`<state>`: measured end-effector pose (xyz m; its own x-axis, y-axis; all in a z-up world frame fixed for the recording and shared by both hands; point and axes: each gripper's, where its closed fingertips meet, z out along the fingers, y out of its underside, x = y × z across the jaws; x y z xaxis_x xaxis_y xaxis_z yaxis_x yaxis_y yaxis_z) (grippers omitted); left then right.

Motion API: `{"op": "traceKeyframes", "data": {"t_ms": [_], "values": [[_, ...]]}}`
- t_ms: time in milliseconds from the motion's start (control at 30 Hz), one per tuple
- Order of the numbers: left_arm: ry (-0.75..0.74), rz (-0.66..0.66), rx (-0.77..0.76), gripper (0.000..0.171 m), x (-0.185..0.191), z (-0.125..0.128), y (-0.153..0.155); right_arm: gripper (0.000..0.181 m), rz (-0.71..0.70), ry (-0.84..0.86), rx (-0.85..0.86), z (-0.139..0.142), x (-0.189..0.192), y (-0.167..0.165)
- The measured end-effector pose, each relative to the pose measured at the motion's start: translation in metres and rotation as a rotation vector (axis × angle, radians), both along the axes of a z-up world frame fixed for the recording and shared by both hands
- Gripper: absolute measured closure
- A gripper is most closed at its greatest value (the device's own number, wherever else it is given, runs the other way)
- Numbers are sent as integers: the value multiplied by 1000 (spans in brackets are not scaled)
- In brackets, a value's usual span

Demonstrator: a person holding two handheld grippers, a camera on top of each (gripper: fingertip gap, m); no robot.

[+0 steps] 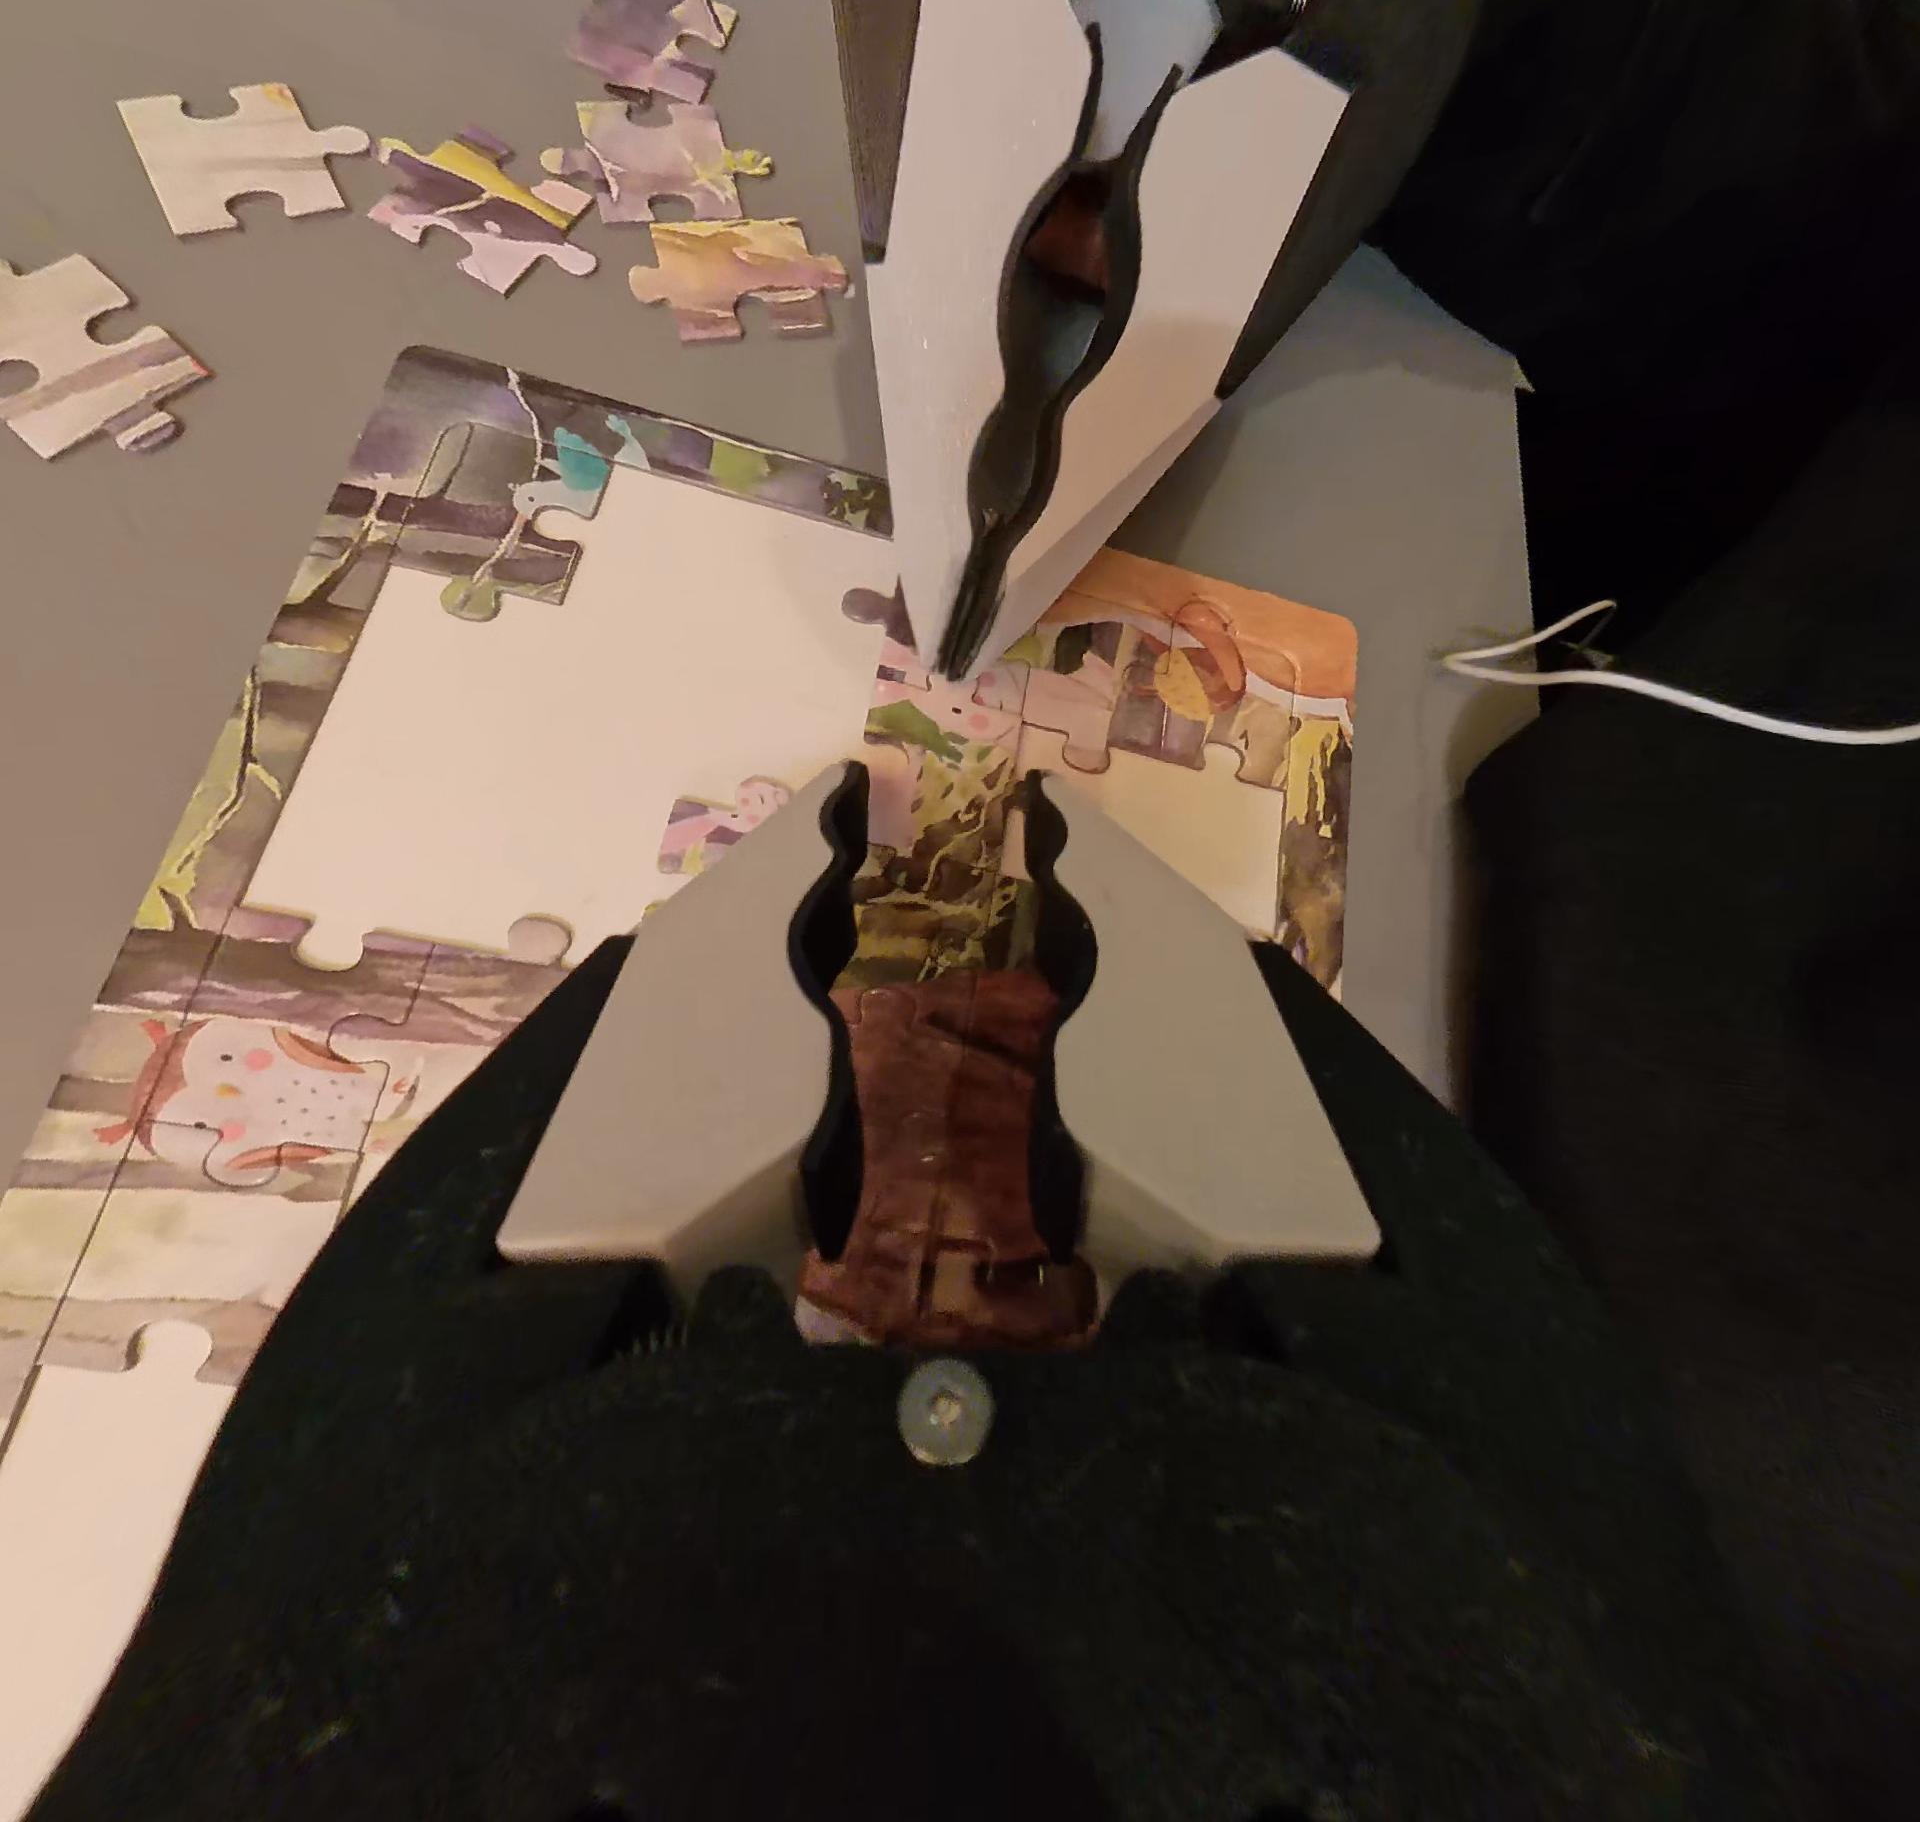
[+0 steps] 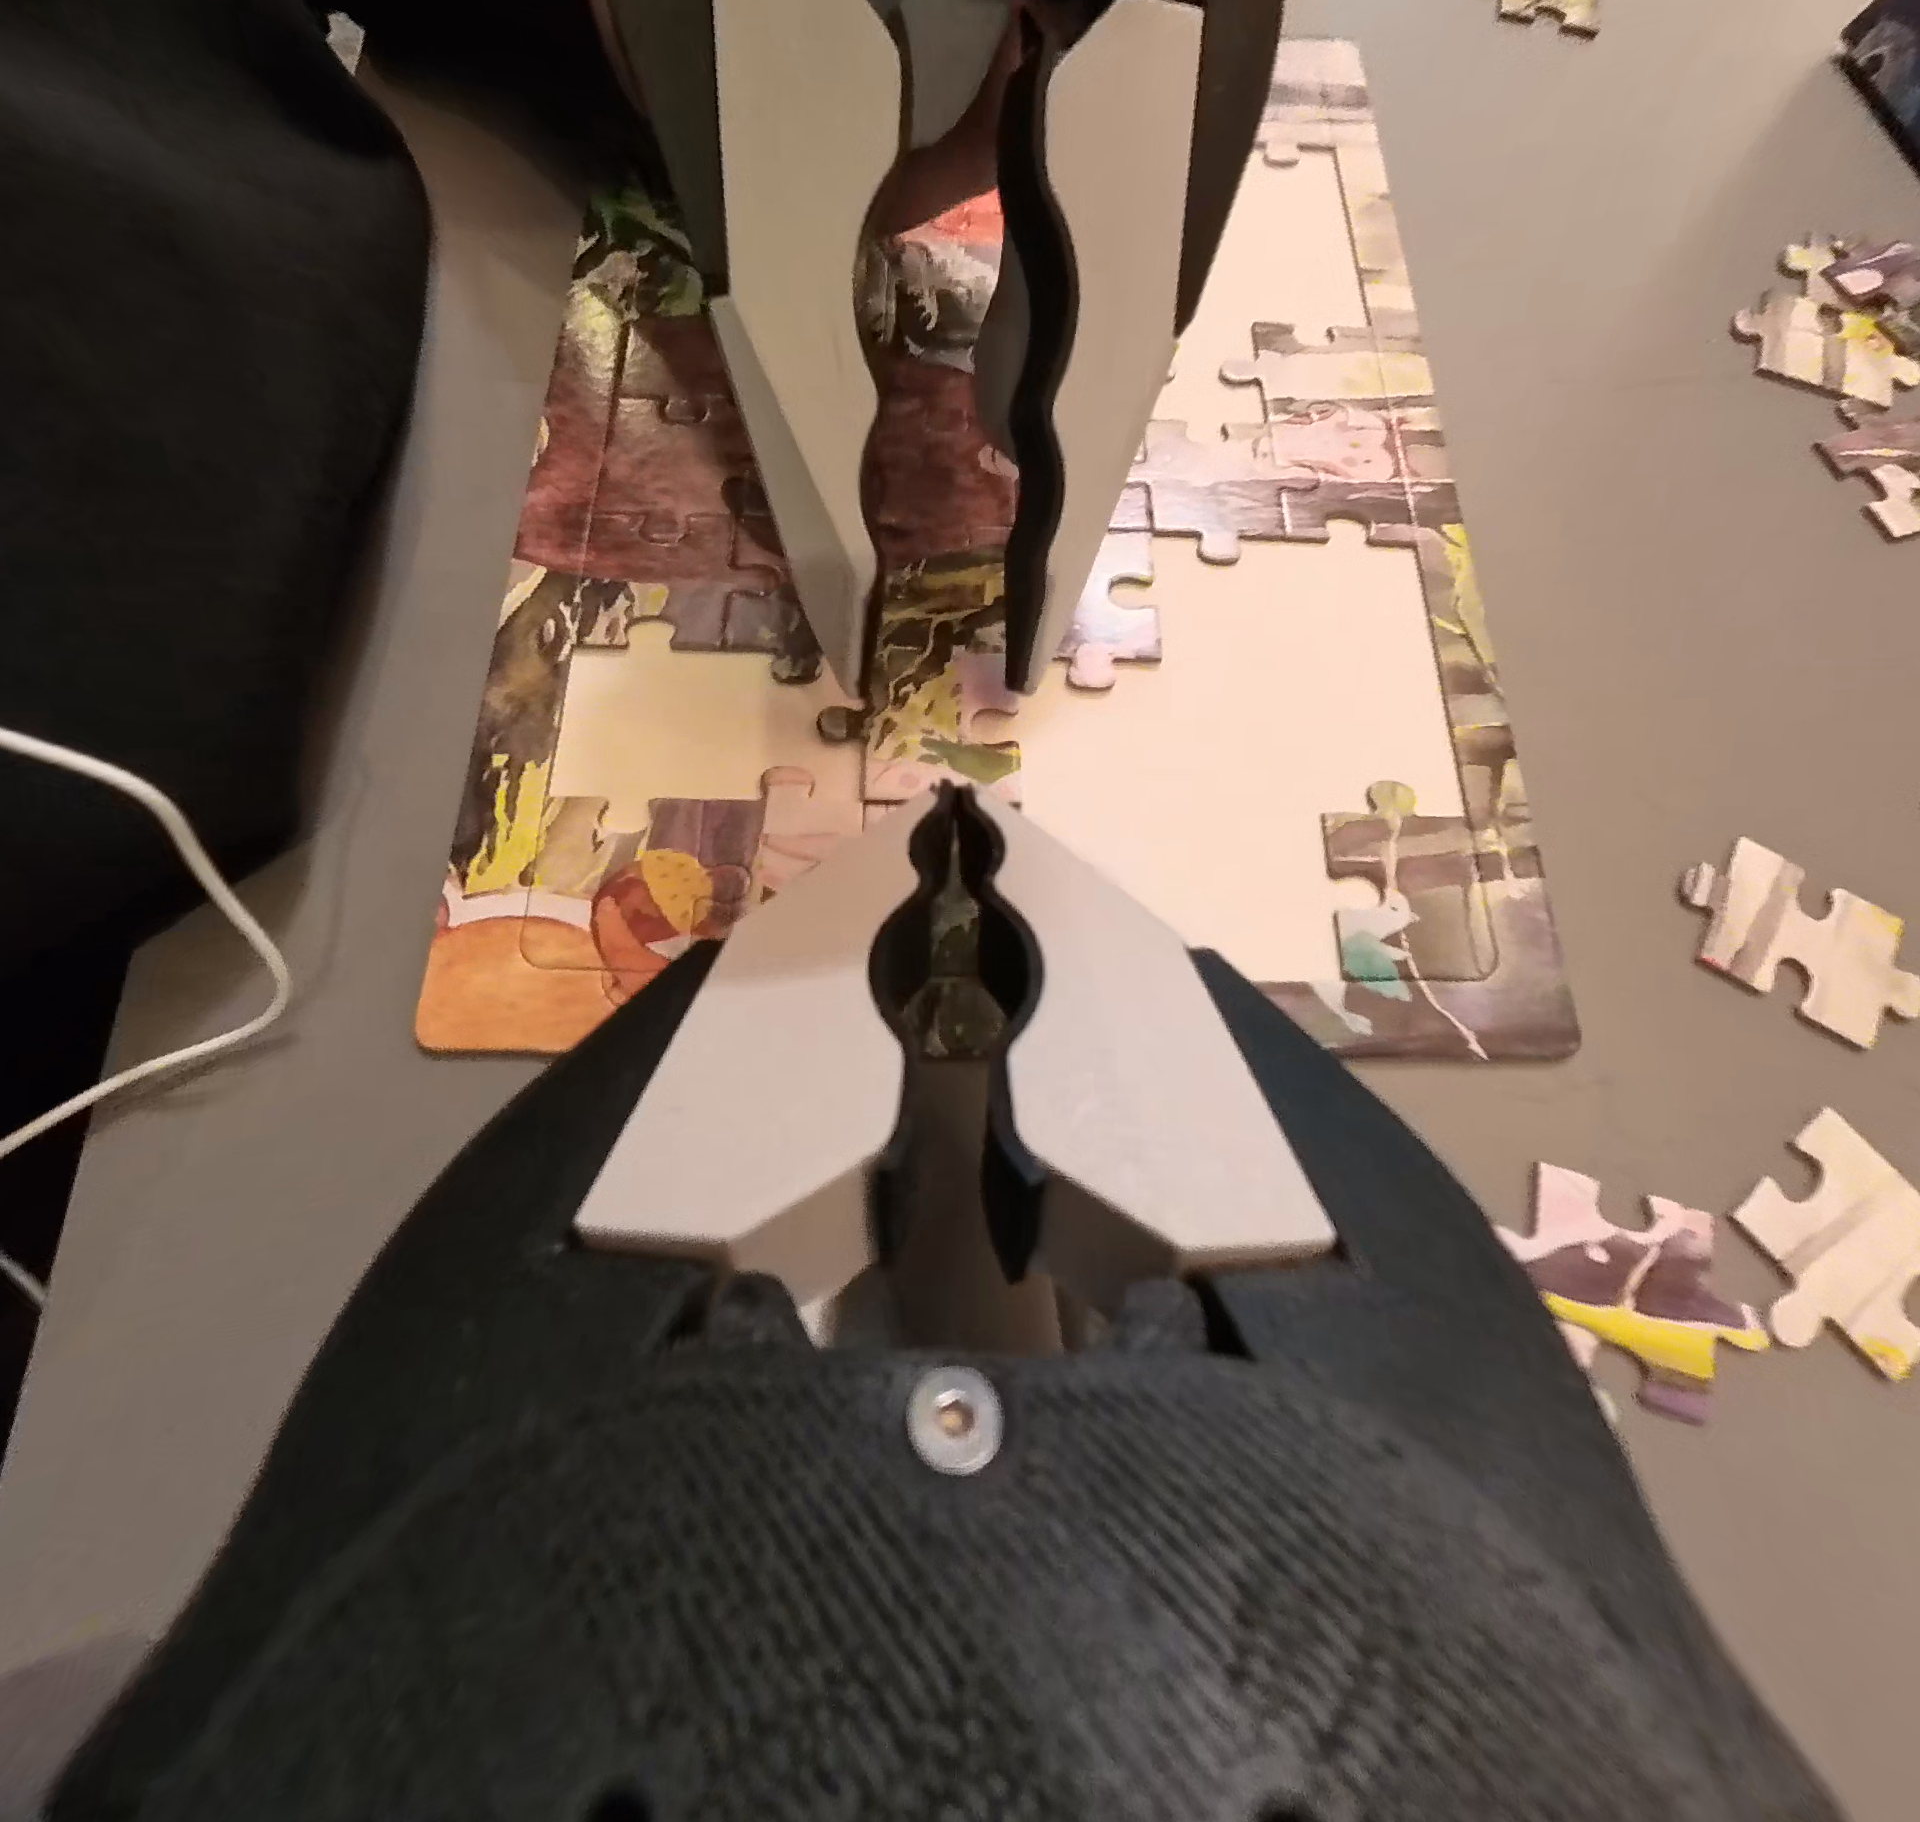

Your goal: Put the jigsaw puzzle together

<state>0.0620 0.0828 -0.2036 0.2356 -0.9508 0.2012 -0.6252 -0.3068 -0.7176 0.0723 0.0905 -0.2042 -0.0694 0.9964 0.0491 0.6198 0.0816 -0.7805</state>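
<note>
The puzzle board (image 1: 499, 733) lies on the grey table, partly filled, with bare cream areas (image 2: 1247, 681). My left gripper (image 1: 945, 775) is open, its tips resting on the board on either side of a green and yellow piece (image 1: 951, 837) that sits in the picture. It also shows from above in the right wrist view (image 2: 940, 681). My right gripper (image 2: 948, 793) is shut, its tips pressing down on a pink and green piece (image 1: 966, 712) just beyond the left tips. It enters the left wrist view from the top (image 1: 961, 666). Neither gripper holds a piece.
Several loose pieces lie on the table beside the board (image 1: 717, 286) (image 1: 239, 157) (image 2: 1797, 941) (image 2: 1631, 1284). A white cable (image 1: 1662, 712) and dark fabric (image 1: 1714, 1045) lie past the board's orange end. A dark object (image 2: 1881, 79) sits at the table's far corner. Only a small space, under 4 cm, lies between the two pairs of fingers.
</note>
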Motion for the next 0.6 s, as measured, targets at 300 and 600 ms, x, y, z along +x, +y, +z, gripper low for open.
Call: {"op": "traceKeyframes", "data": {"t_ms": [300,600], "values": [[33,11,15,148,-1,-5,2,181,1,-21,-8,-3,-1,0],[59,-10,42,151,-2,-6,-1,181,-5,-26,-40,-4,-1,0]]}}
